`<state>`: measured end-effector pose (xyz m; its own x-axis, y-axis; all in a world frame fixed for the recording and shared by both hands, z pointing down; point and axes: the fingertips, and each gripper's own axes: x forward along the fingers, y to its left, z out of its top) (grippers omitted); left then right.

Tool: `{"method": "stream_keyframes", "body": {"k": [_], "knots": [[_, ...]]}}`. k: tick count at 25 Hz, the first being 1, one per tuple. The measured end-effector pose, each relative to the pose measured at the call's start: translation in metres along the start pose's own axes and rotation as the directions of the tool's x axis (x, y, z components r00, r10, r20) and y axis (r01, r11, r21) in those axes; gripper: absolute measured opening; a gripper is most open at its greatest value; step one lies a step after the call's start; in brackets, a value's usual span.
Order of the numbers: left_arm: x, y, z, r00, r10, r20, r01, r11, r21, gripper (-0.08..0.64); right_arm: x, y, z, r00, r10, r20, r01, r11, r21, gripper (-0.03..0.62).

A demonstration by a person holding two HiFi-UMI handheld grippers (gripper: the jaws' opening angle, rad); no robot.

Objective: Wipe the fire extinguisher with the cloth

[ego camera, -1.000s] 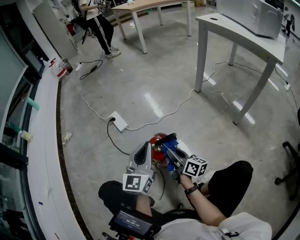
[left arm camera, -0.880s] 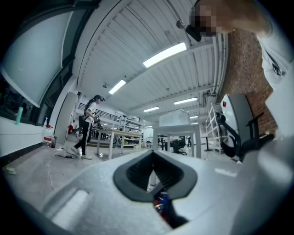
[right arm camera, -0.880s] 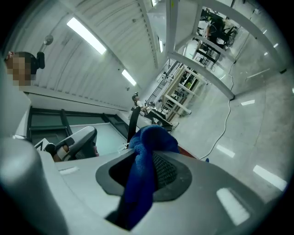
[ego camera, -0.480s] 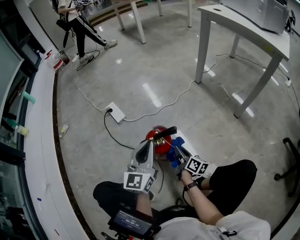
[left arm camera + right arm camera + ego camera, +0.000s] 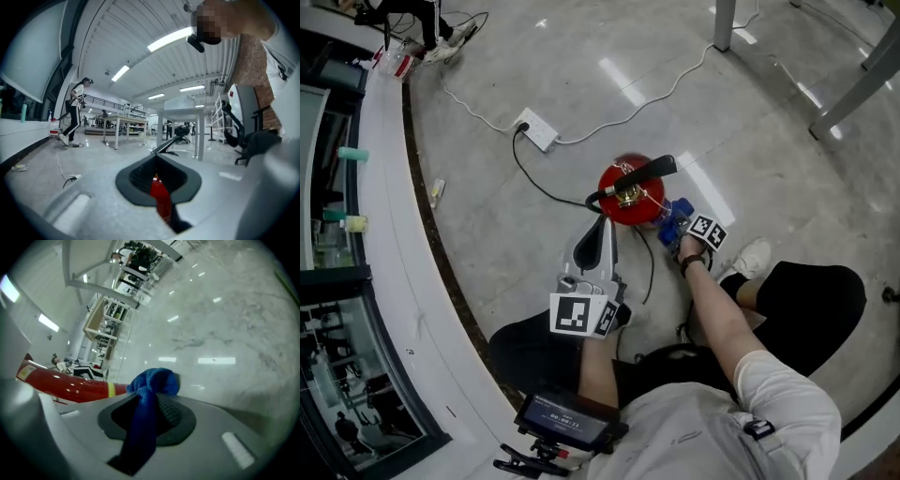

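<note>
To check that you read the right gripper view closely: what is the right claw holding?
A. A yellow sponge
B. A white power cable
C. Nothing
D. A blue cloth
D: the right gripper view shows the right claw shut on a bunched blue cloth, close beside the red fire extinguisher.

The fire extinguisher stands on the floor, cloth right of it (just beside).

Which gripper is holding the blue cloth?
The right gripper, beside the red fire extinguisher: the blue cloth is pinched in its jaws. The left gripper has no cloth.
</note>
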<state>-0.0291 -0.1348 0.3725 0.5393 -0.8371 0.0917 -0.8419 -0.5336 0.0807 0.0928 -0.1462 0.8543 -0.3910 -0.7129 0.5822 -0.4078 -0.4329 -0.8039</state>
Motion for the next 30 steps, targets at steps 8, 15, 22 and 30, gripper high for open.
{"method": "stream_keyframes", "body": {"k": [8,15,22,30], "knots": [[0.003,0.004,0.034,0.997,0.011,0.082,-0.013,1.000,0.015,0.002,-0.012,0.041,0.017,0.986,0.063,-0.156,-0.082,0.990,-0.114,0.092],[0.007,0.004,0.103,0.975,0.003,0.222,-0.008,1.000,0.022,0.002,-0.151,0.281,0.071,0.769,0.627,-0.127,-0.638,0.765,-0.088,0.094],[0.001,-0.011,0.110,0.975,-0.010,0.223,0.007,1.000,0.012,0.002,-0.176,0.325,0.066,0.644,0.757,-0.110,-0.737,0.653,0.178,0.086],[0.010,0.007,0.100,0.981,0.007,0.194,-0.006,1.000,-0.010,0.002,-0.061,0.178,0.049,0.881,0.430,-0.200,-0.438,0.899,0.005,0.092]]}}
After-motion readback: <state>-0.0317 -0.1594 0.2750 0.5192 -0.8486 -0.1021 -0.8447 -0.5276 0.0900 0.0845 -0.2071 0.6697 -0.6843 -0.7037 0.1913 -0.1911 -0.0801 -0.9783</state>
